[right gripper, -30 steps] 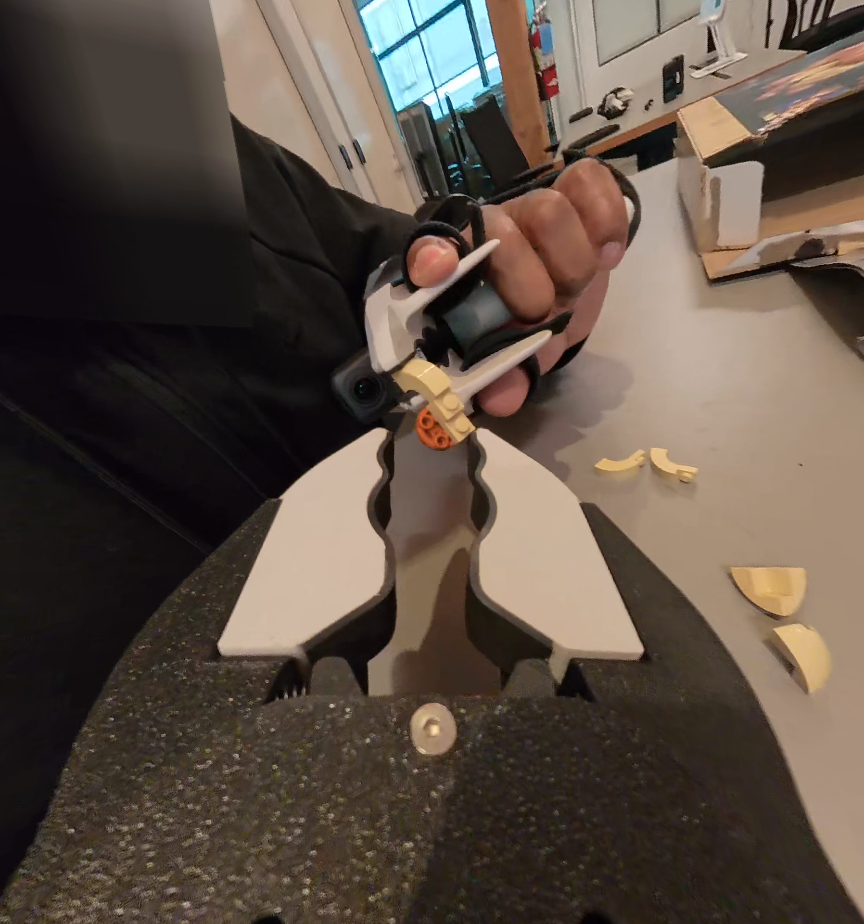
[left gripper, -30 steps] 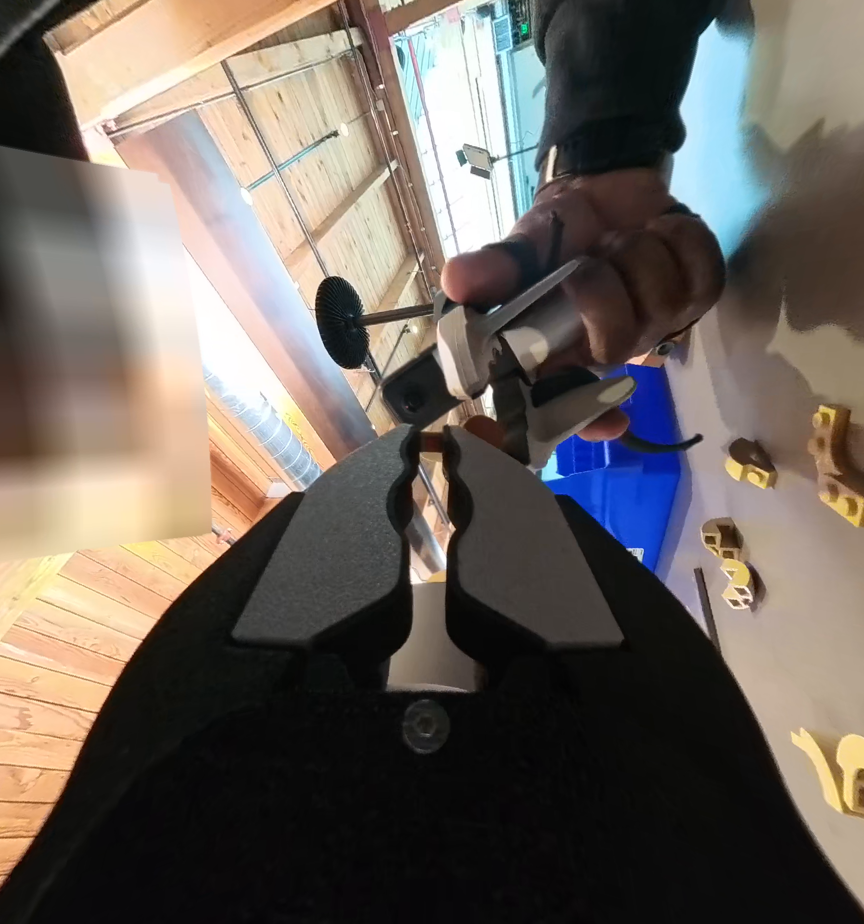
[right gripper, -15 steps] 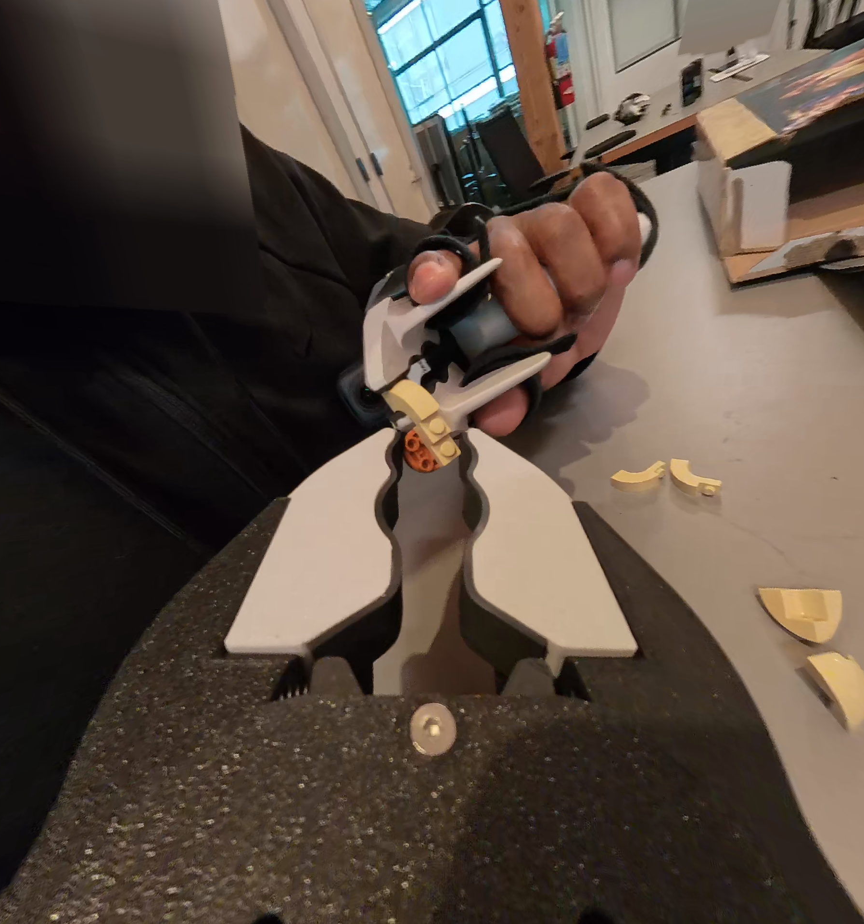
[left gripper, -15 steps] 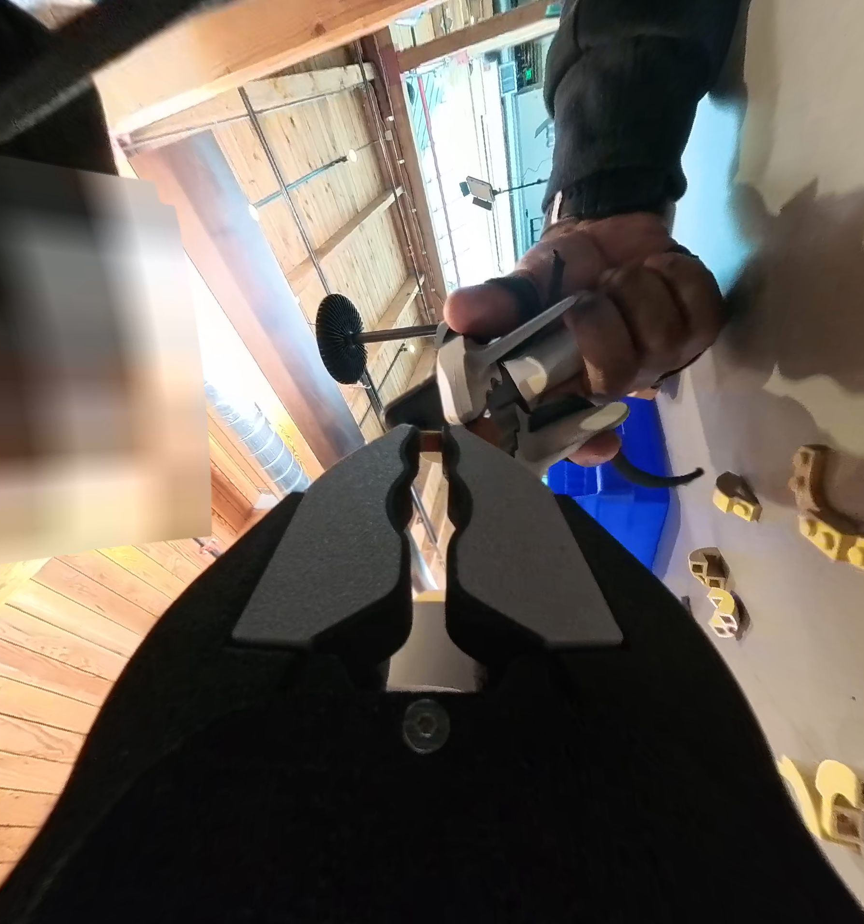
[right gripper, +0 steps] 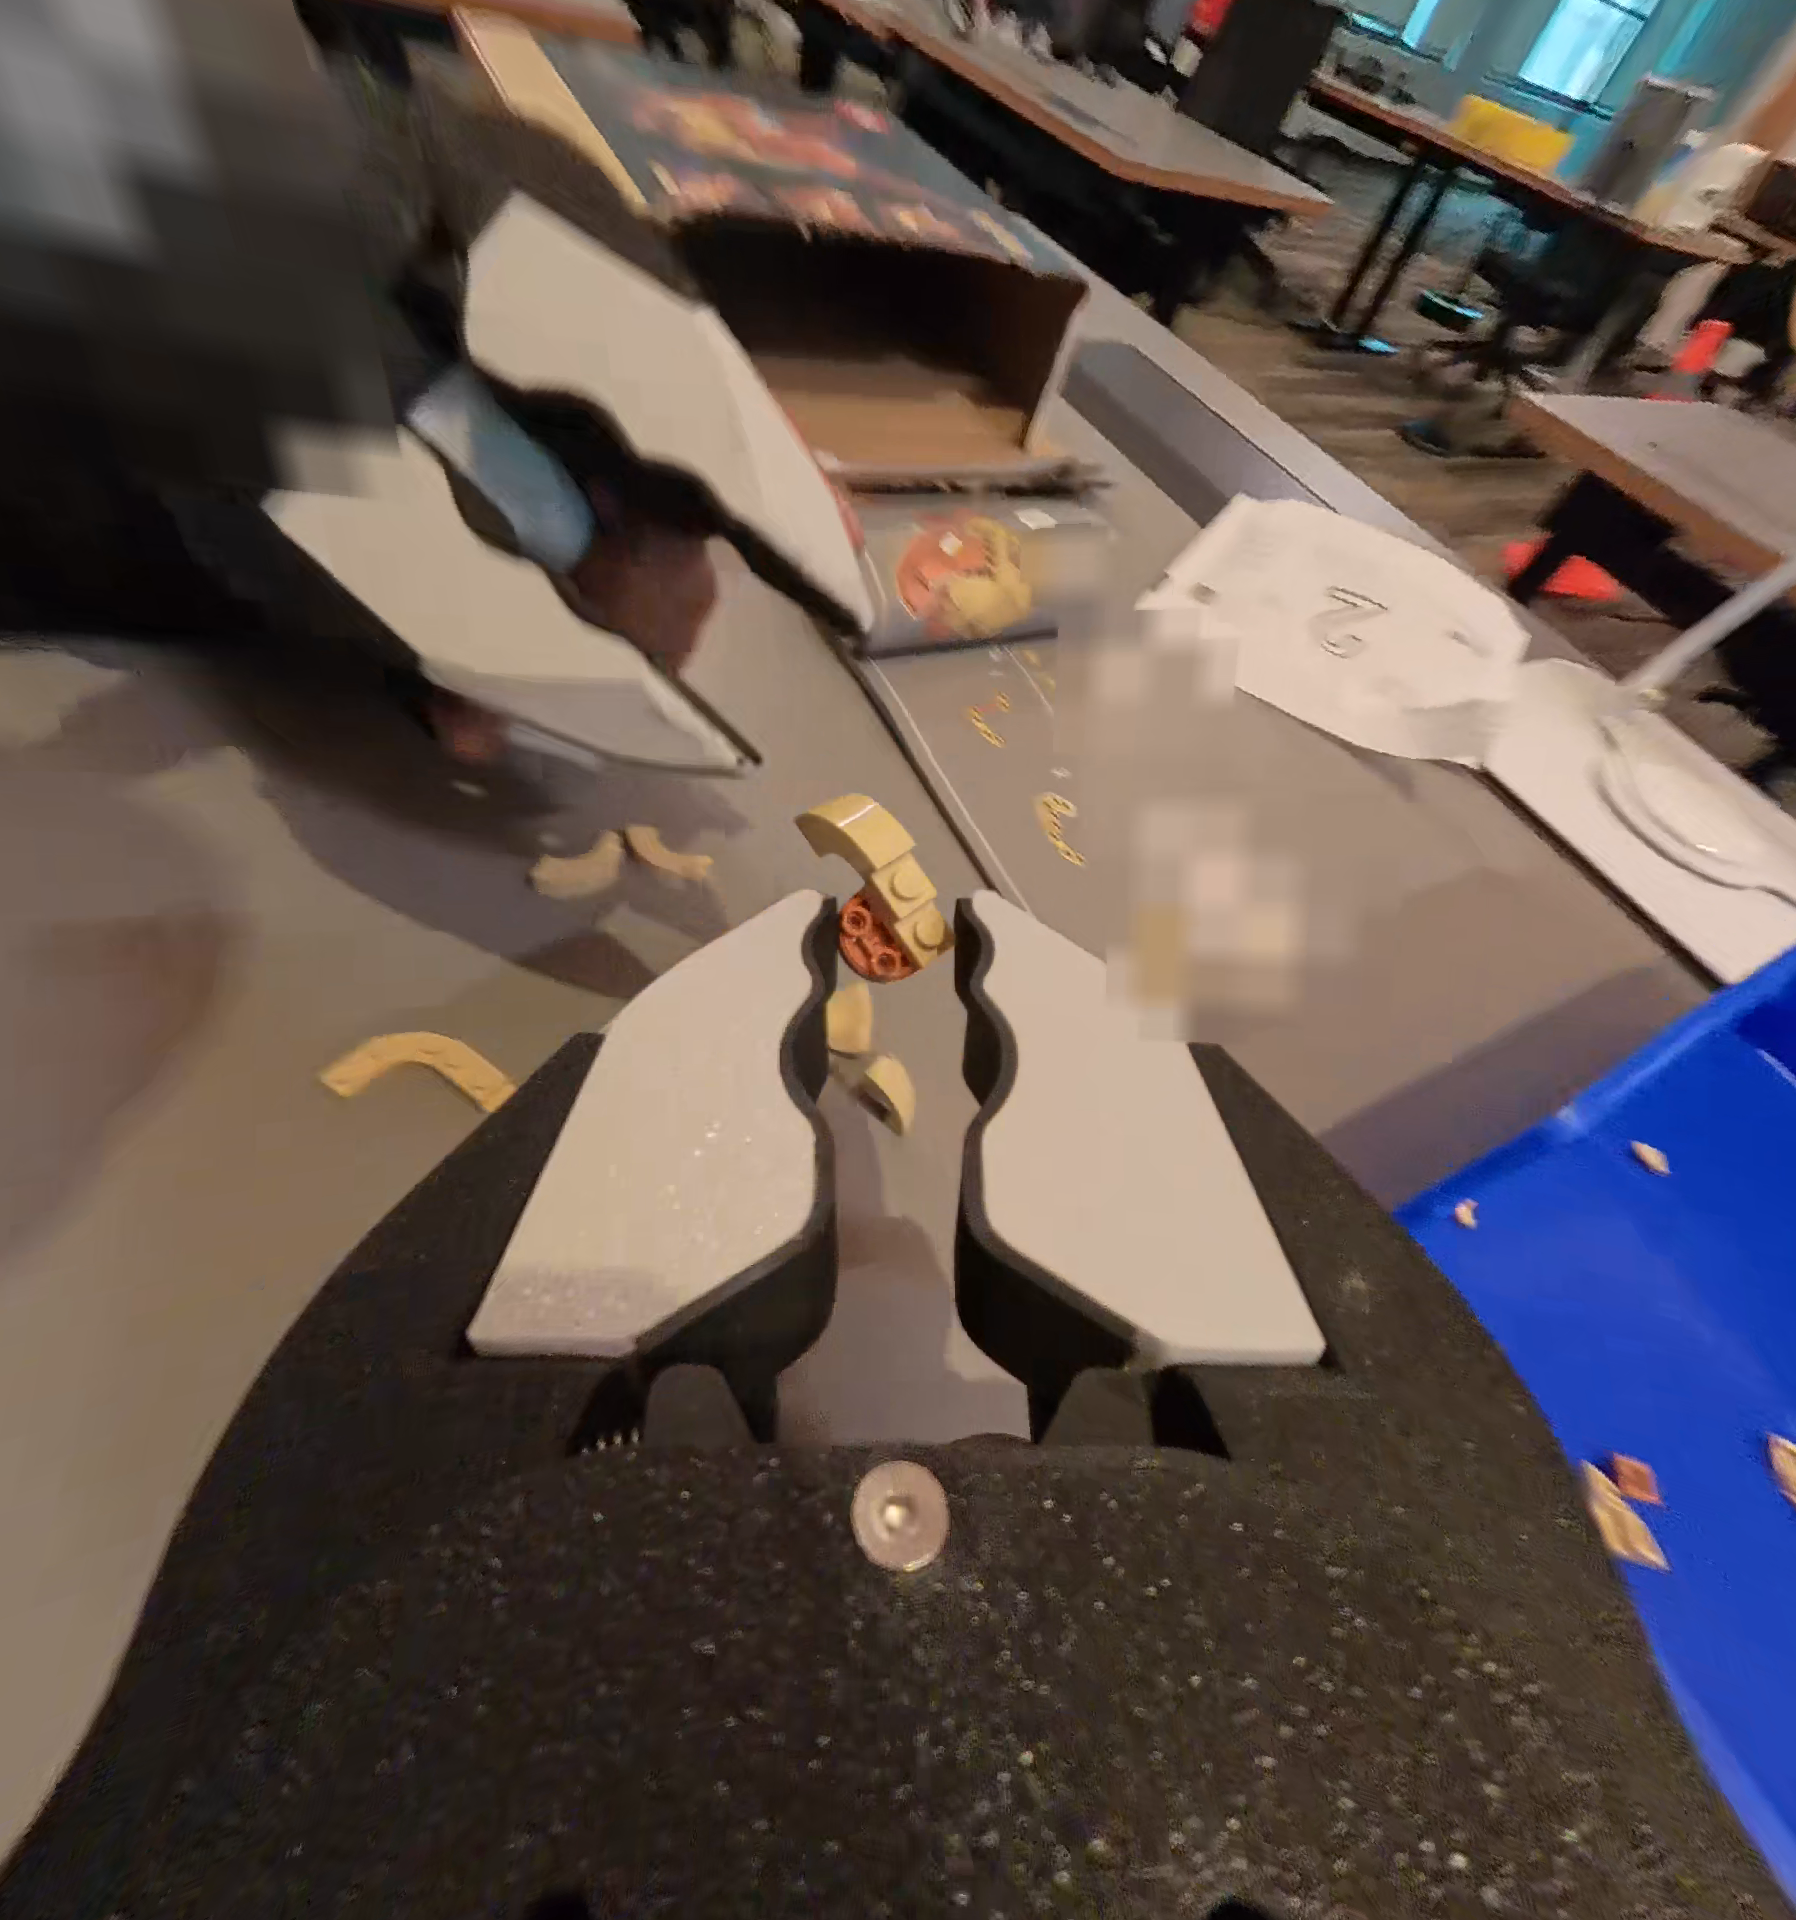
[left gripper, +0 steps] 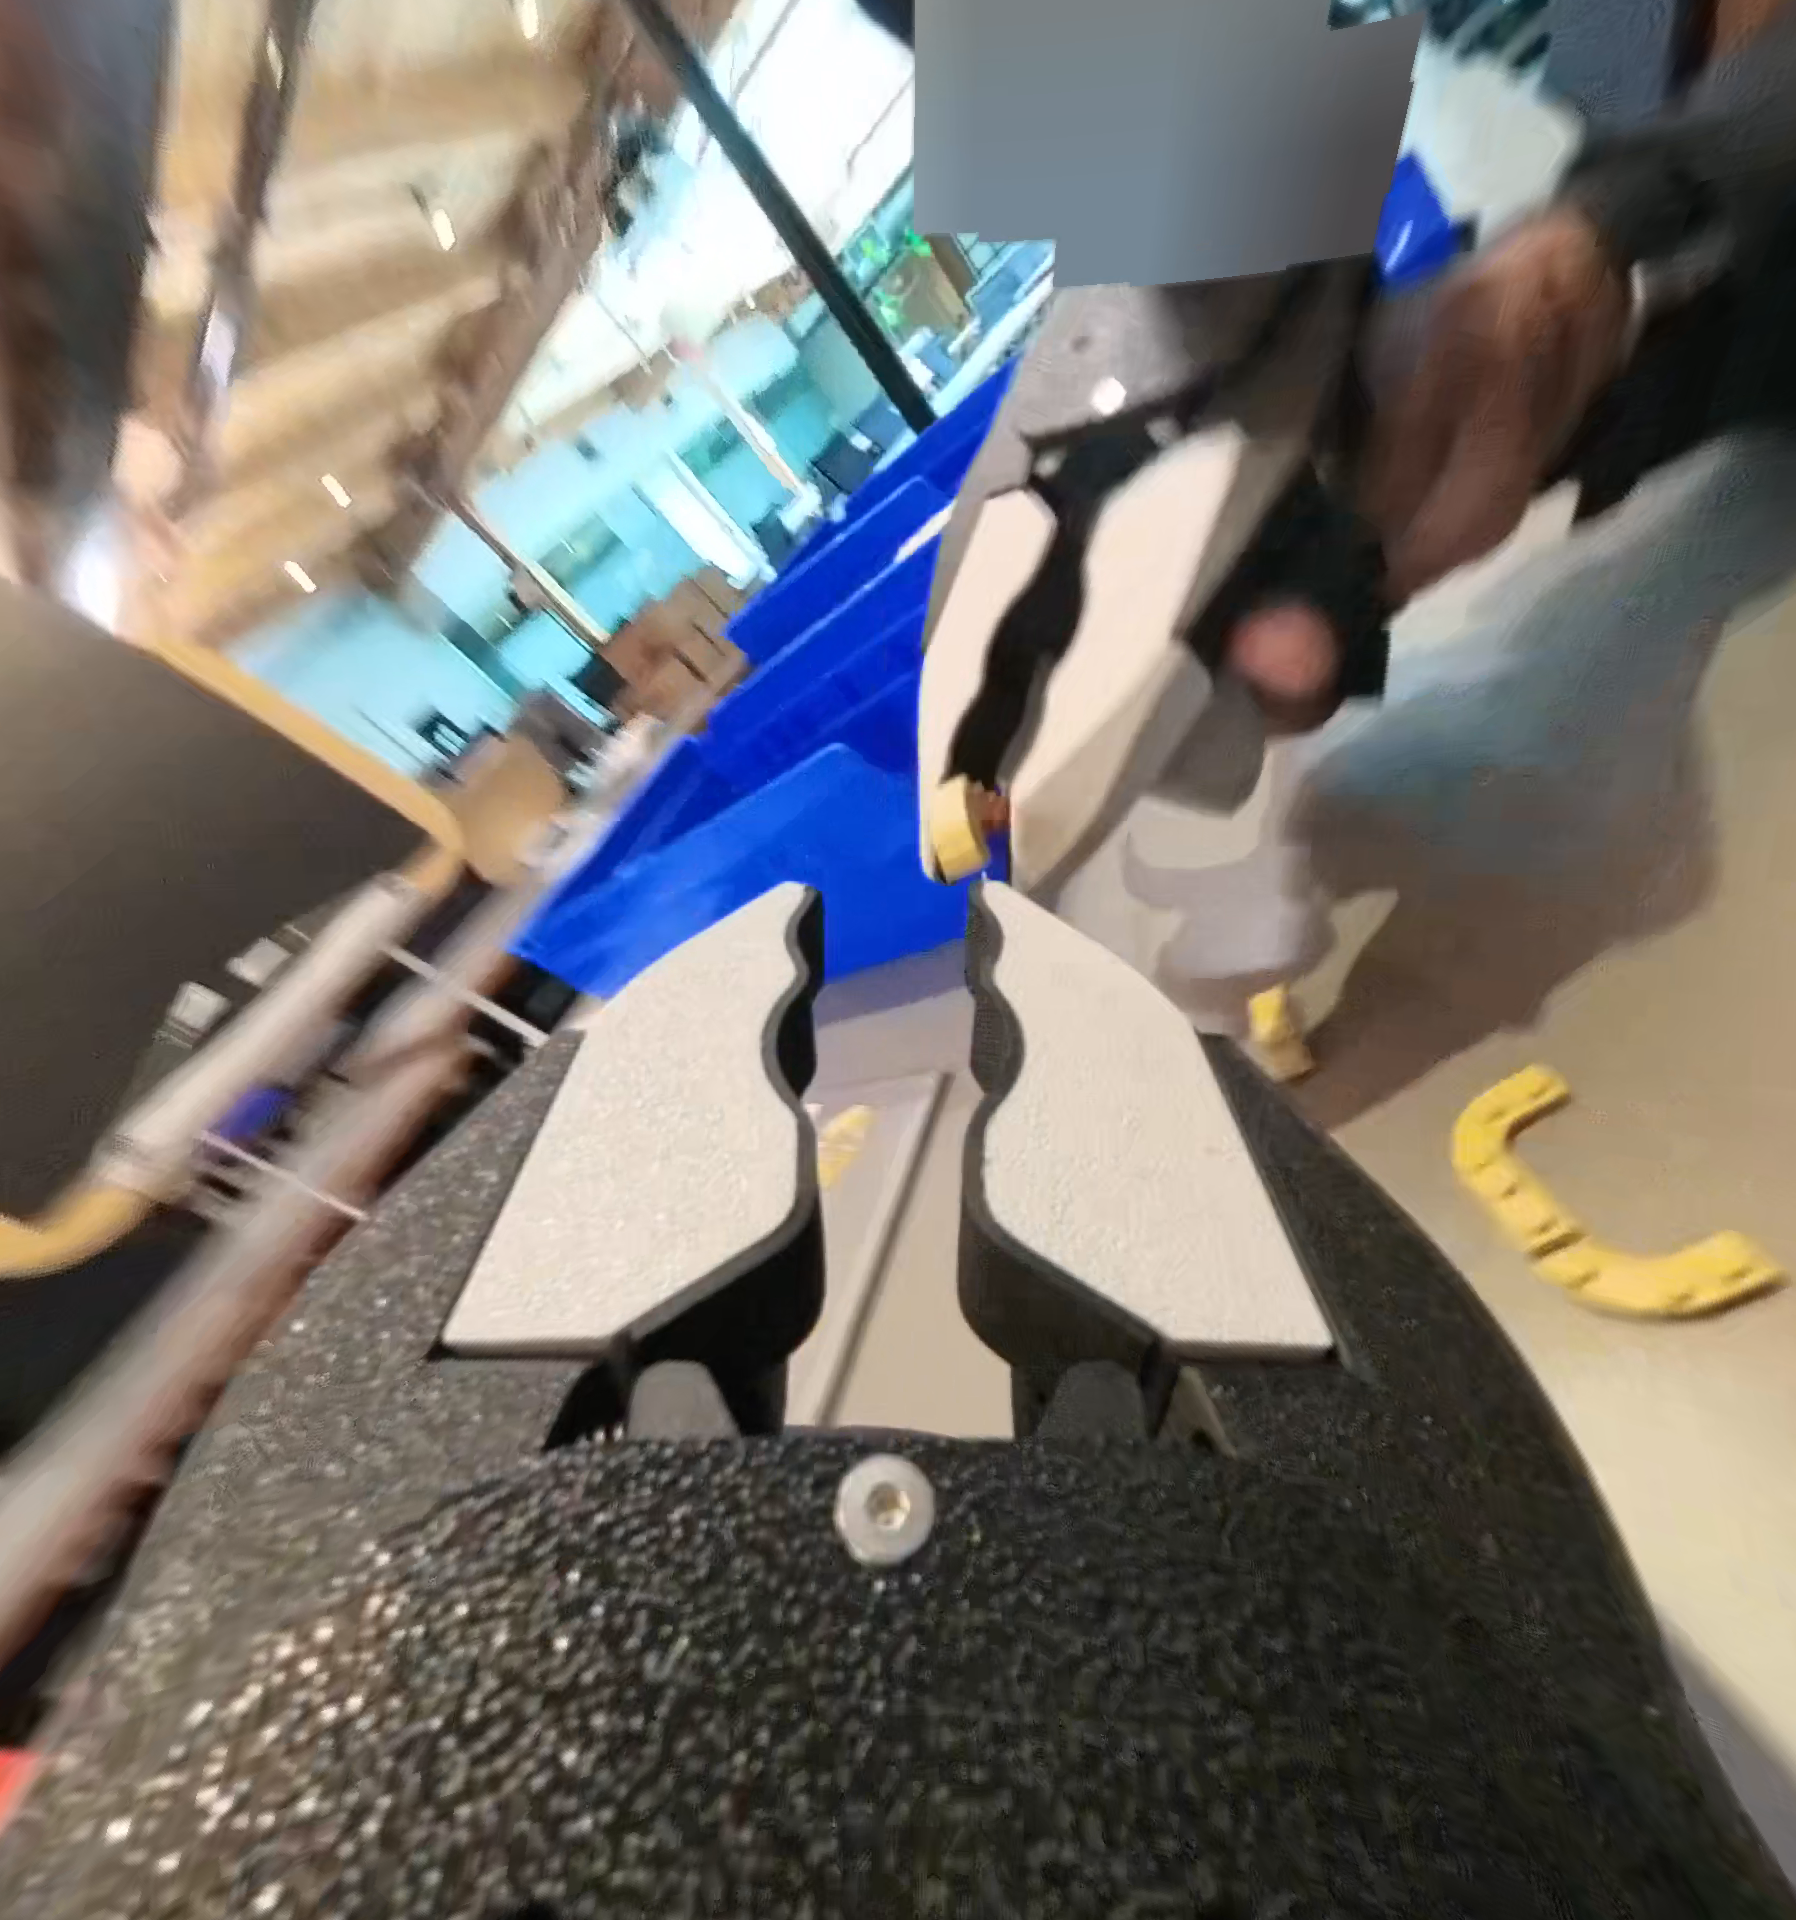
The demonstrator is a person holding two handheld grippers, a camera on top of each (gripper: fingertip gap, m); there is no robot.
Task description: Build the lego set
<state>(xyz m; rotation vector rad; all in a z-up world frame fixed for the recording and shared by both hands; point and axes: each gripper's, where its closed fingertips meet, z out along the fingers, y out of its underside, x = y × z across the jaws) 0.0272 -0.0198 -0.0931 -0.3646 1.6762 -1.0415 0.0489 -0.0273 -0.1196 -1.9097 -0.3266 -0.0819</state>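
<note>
Brick assembly (right gripper: 889, 904), a tan curved piece joined to a small round orange piece, sits pinched at the very tips of my right gripper (right gripper: 894, 920); both pads press its lower end, and its tan arch projects up and forward past the fingertips, leaning to the left. I read its long axis as running roughly along the fingers, not across them. My left gripper (left gripper: 894, 909) stands spread with nothing between the pads. In the left wrist view the assembly (left gripper: 961, 831) lies just beyond and slightly right of the left fingertips, close but apart from them. Below, the grey table (right gripper: 198, 1195) carries loose tan pieces (right gripper: 619, 862), a curved tan strip (left gripper: 1569, 1226) and, at the right edge, a blue bin (right gripper: 1652, 1299). The right gripper alone has contact.
</note>
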